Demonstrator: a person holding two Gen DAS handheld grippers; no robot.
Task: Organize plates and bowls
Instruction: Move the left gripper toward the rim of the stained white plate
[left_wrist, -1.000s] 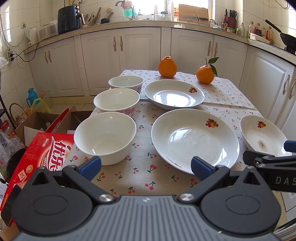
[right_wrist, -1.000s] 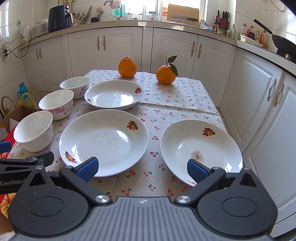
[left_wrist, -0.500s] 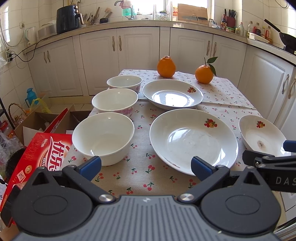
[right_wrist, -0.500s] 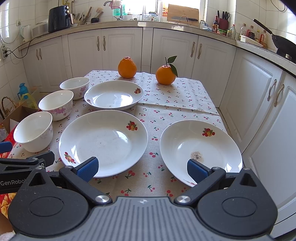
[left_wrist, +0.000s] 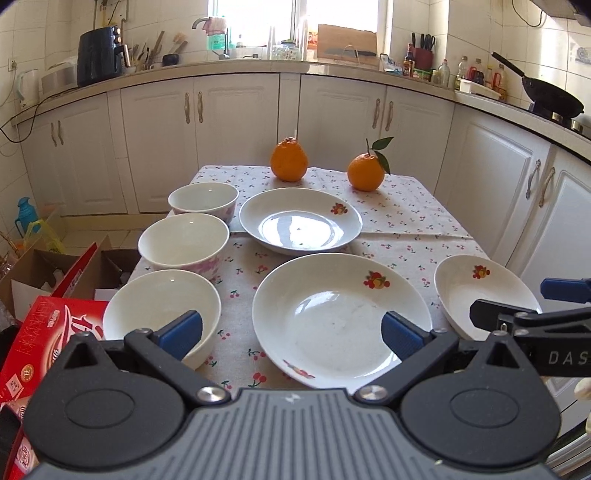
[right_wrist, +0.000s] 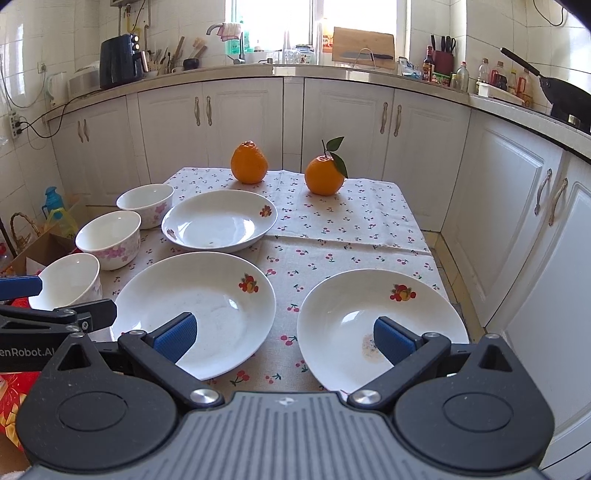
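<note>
Both views have crept closer to the worktop (left_wrist: 406, 218) over the last second; no dish has moved. Left hand-held gripper (left_wrist: 291, 334) and right hand-held gripper (right_wrist: 284, 338) both gape empty. Bowls (left_wrist: 183, 240) sit left of frame, plates (right_wrist: 199, 306) centre and right. Nothing stacked yet, looks like an approach.

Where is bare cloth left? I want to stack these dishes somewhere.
Free: the far right corner beside the leafed orange, behind the right plate. Crowded: the left edge, three bowls in line against the plates.
</note>
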